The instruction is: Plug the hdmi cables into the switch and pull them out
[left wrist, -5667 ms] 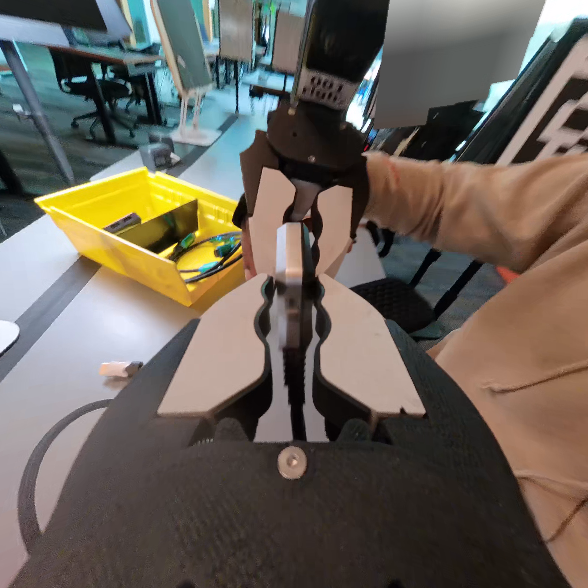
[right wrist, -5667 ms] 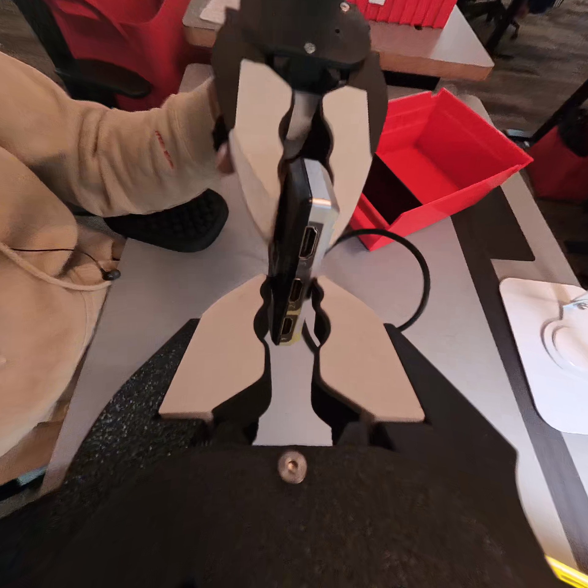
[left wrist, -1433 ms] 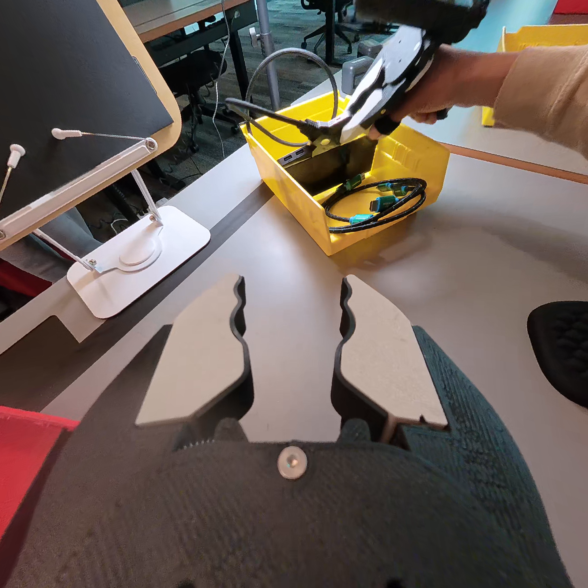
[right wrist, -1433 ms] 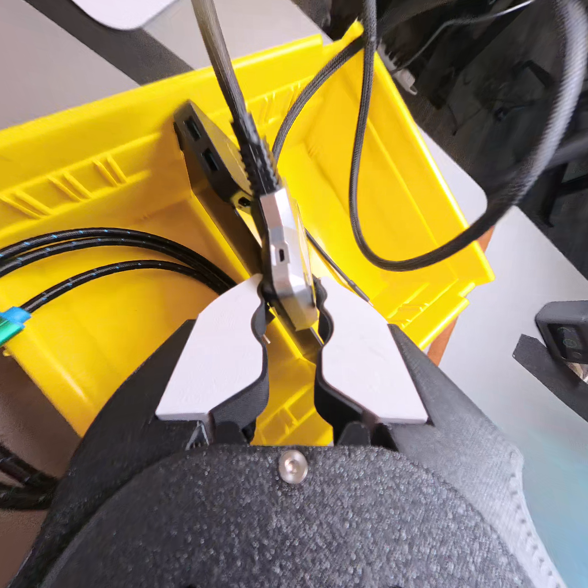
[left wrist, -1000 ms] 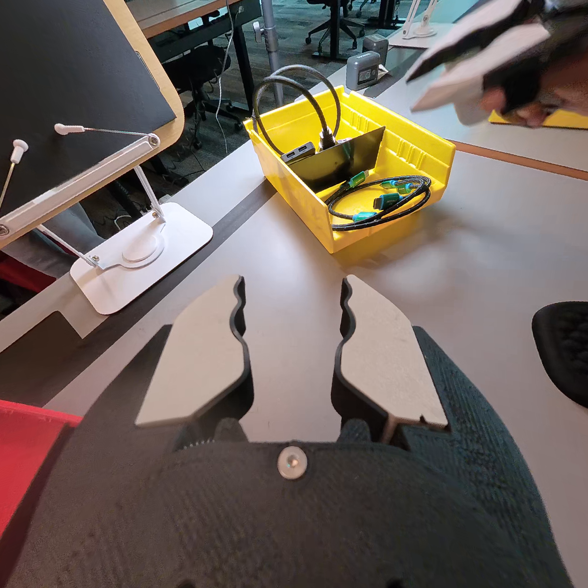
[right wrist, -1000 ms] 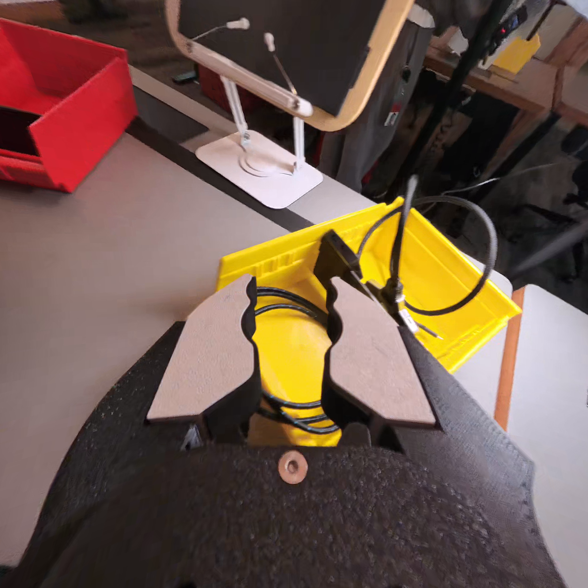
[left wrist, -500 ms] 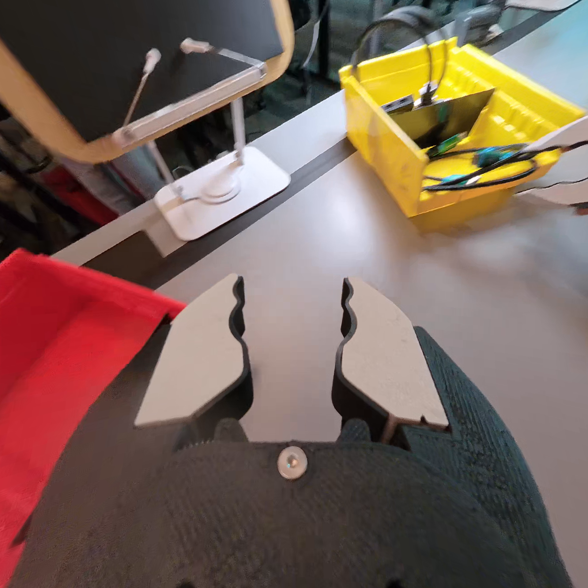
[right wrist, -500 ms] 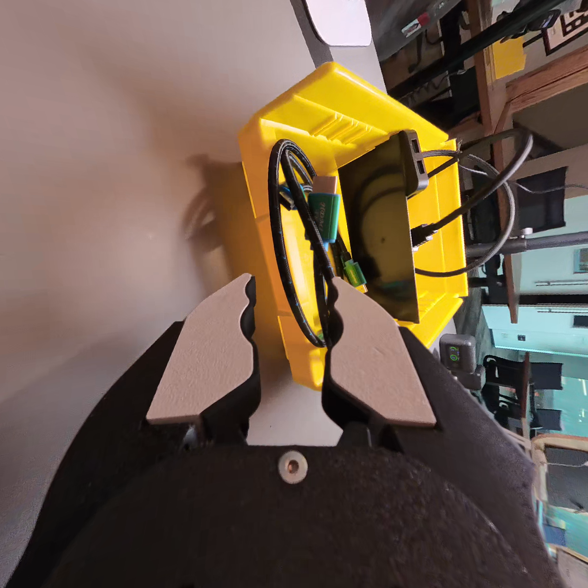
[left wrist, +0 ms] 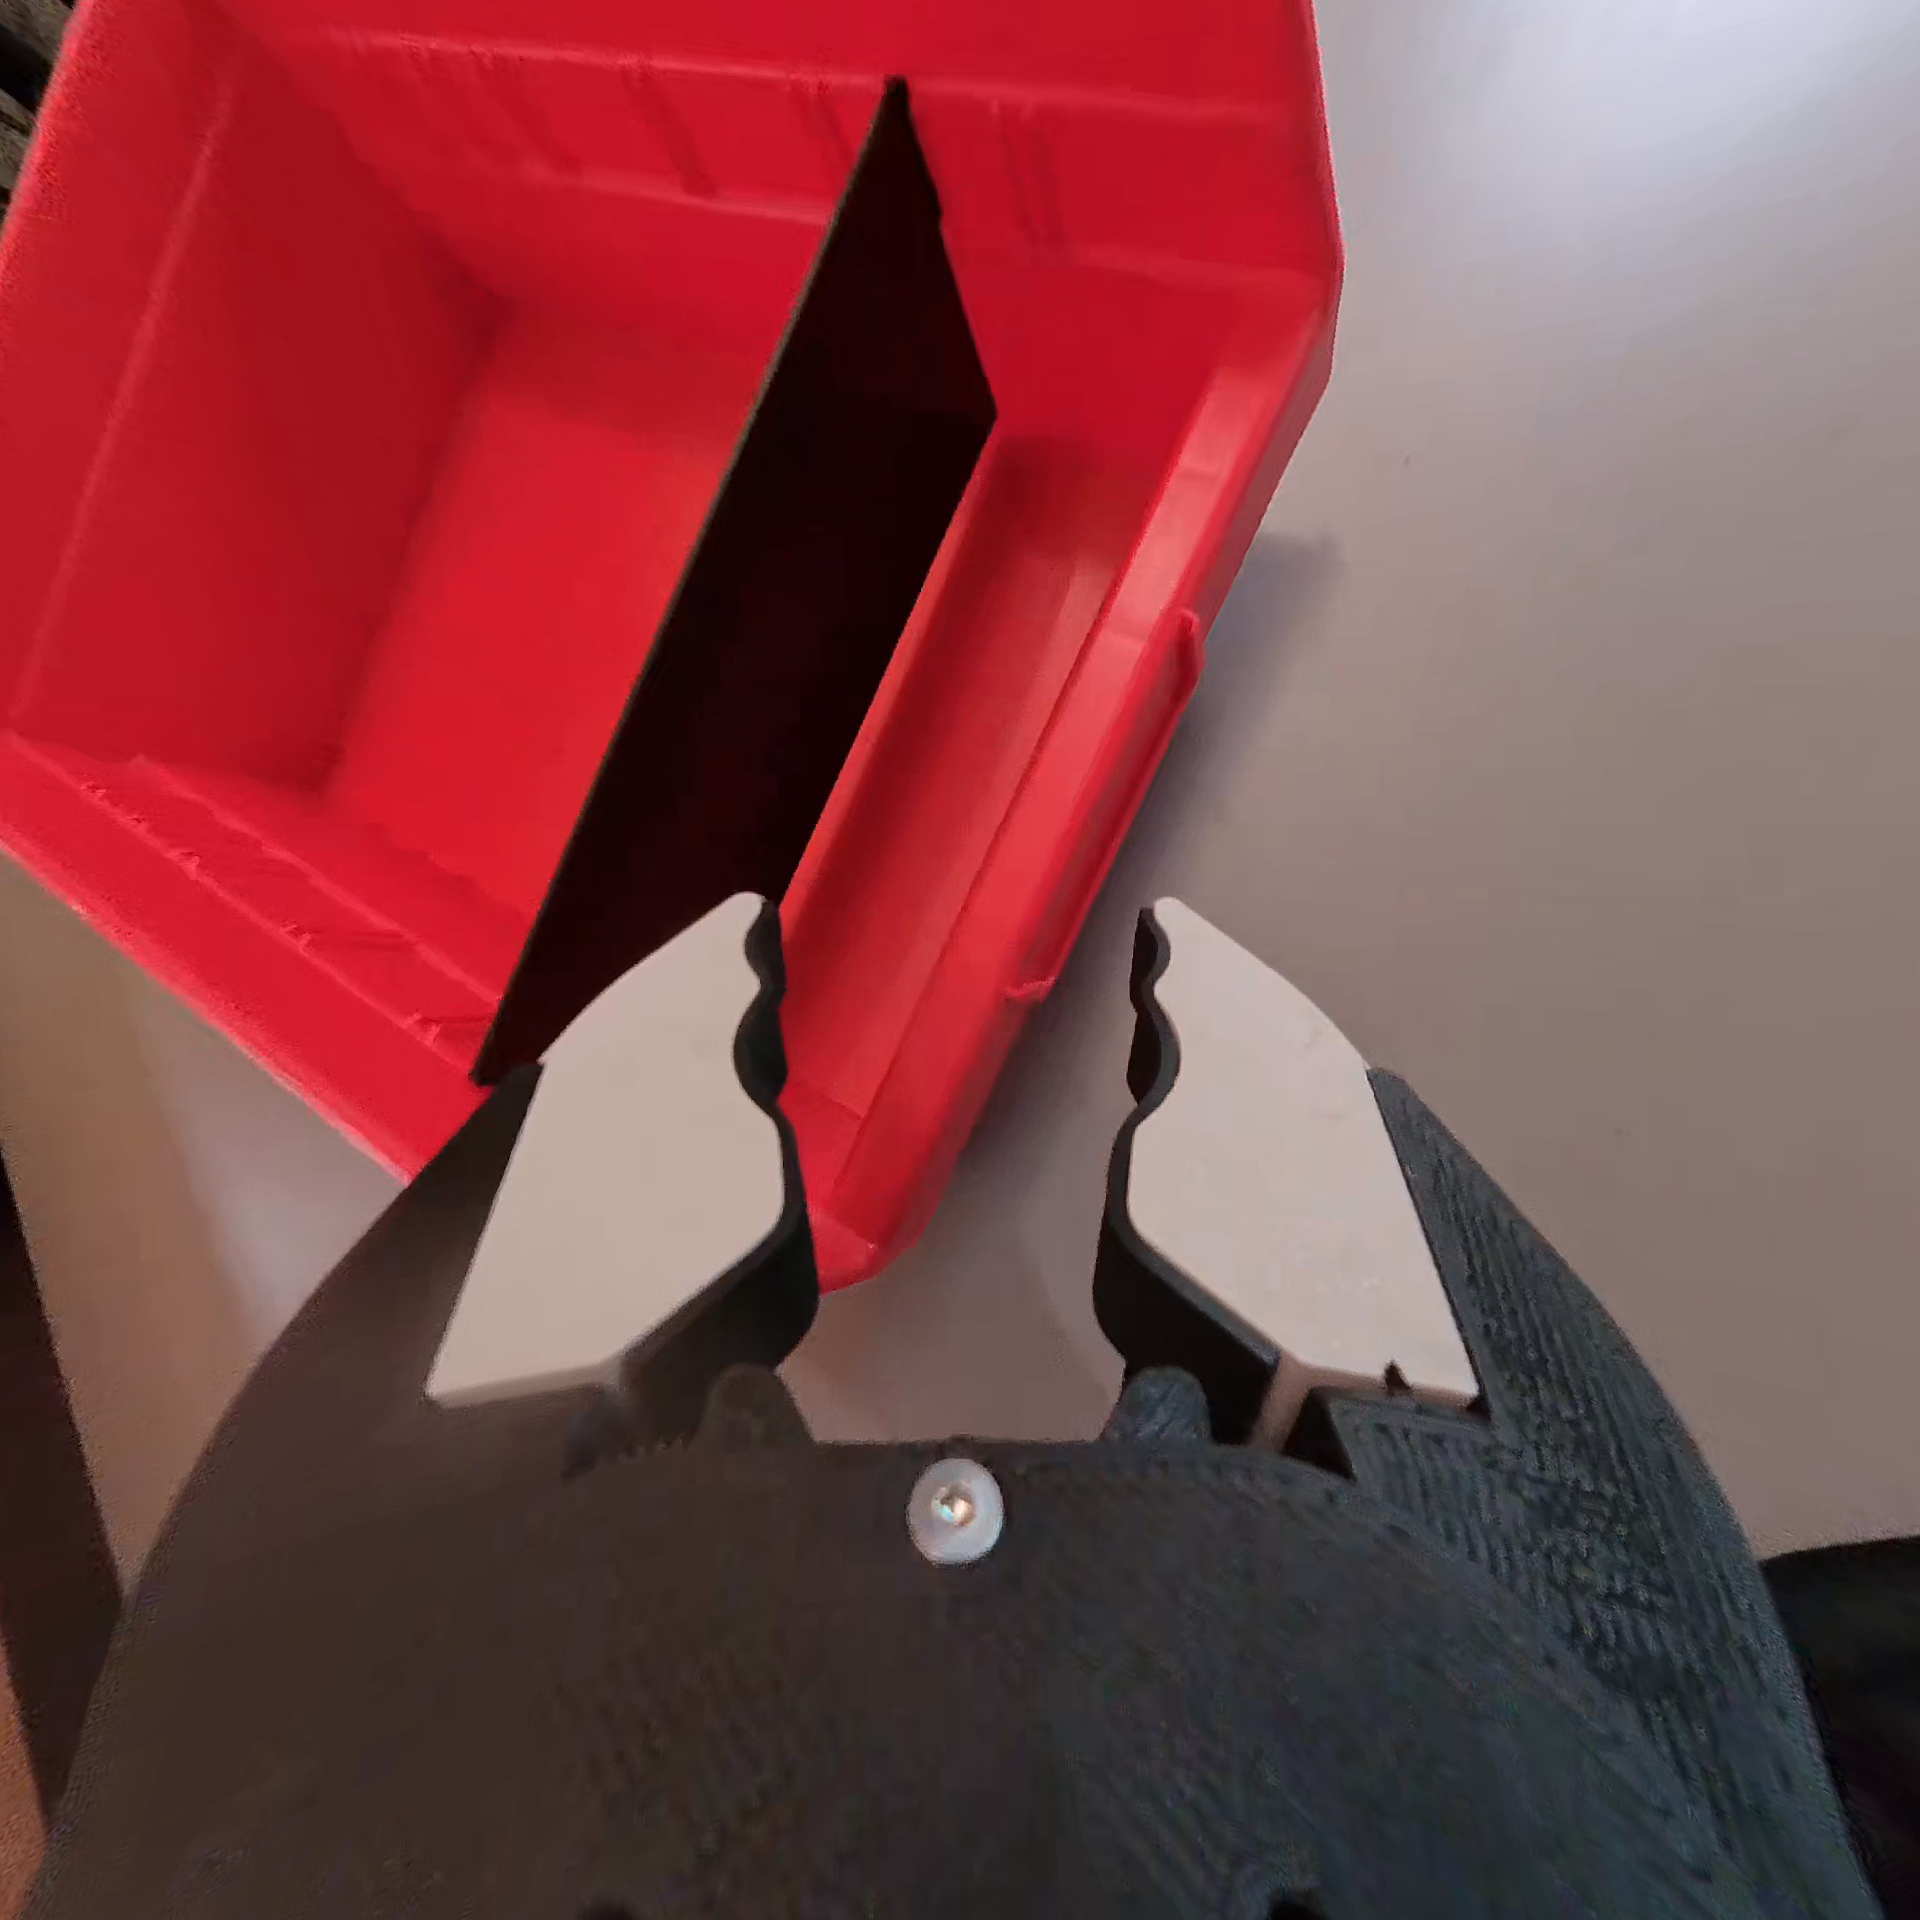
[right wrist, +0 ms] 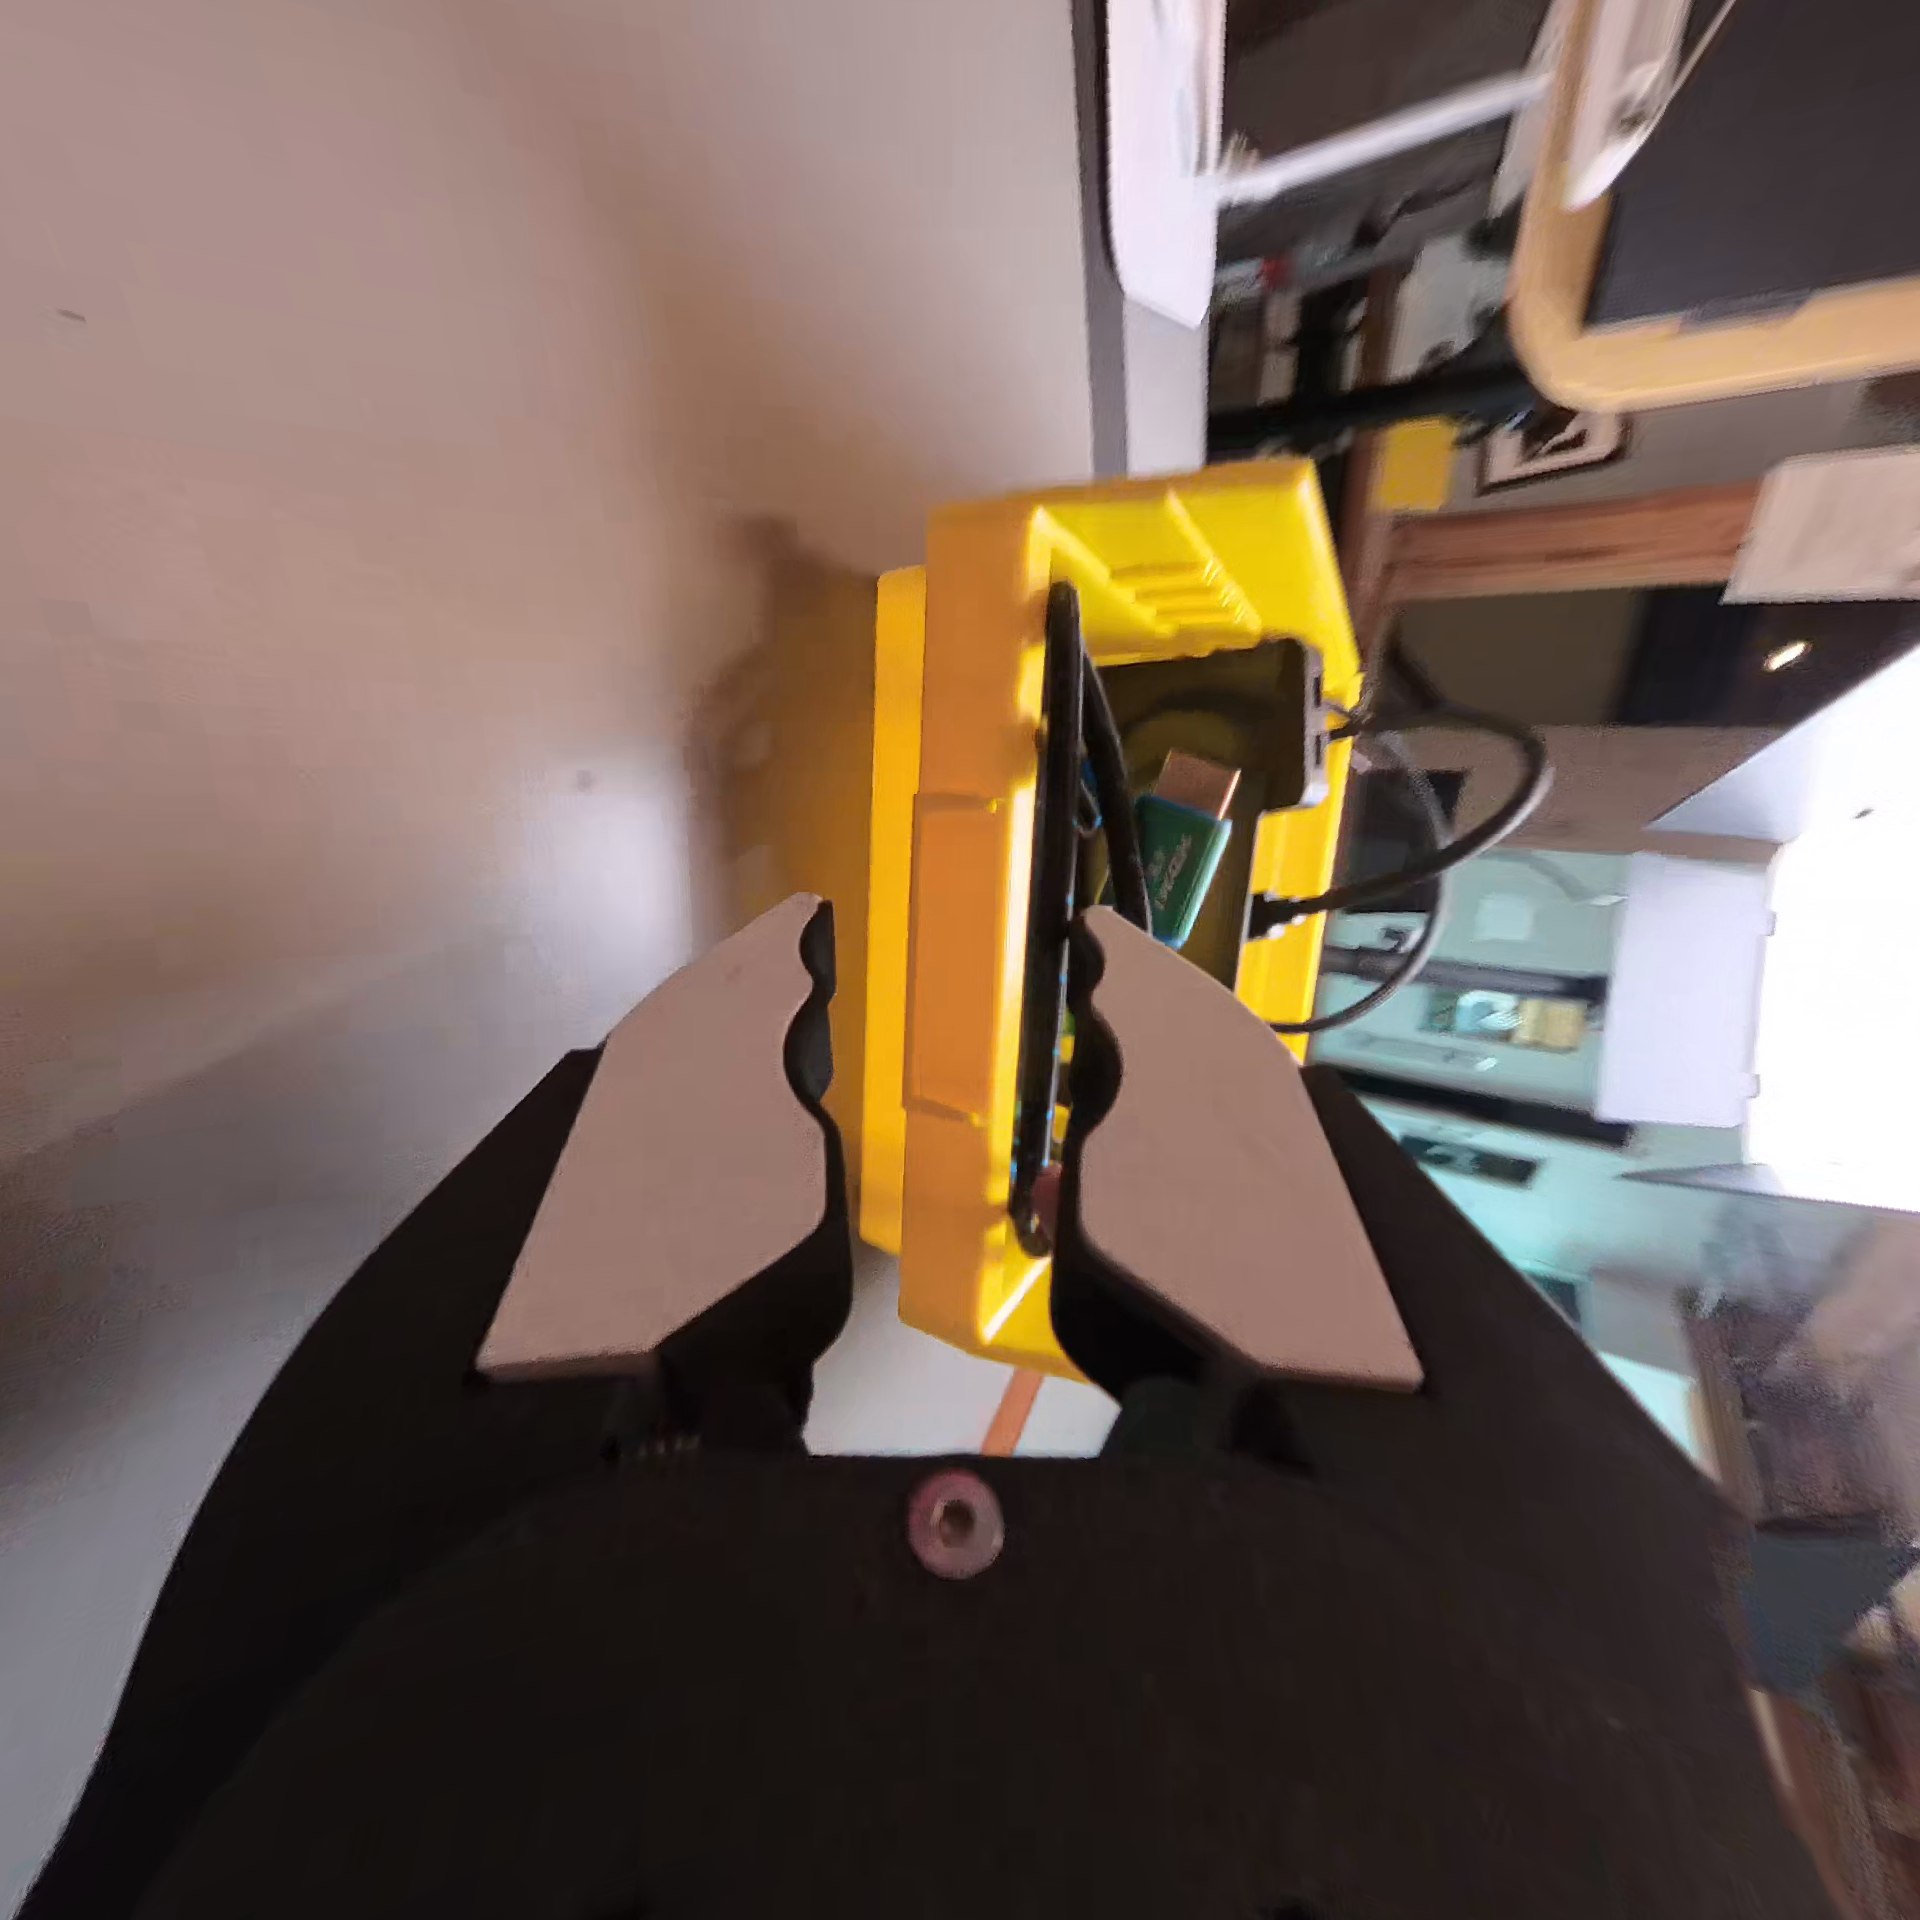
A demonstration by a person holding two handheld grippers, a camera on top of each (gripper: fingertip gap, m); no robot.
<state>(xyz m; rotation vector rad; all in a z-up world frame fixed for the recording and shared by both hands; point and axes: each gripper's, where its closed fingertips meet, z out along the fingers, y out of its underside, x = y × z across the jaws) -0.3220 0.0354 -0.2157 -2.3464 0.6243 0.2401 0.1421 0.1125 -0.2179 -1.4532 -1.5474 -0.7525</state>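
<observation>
Nothing is plugged in or being held: the left gripper [left wrist: 954, 914] and right gripper [right wrist: 951, 914] are both gaping wide. 1 dark slim switch [right wrist: 1311, 717] and a black braided HDMI cable coil [right wrist: 1049, 935] with 1 green plug [right wrist: 1179, 862] visible are lying in 1 yellow plastic bin [right wrist: 956, 935]. 1 red plastic bin [left wrist: 260, 436] is sitting bare under the left gripper, so the cycle looks finished or not begun.

Black tongs [left wrist: 956, 1039]; grey pads [right wrist: 686, 1132]; silver screw [left wrist: 954, 1523].

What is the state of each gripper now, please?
Left gripper: open, holding nothing, above the red bin.
Right gripper: open, holding nothing, facing the yellow bin.
</observation>
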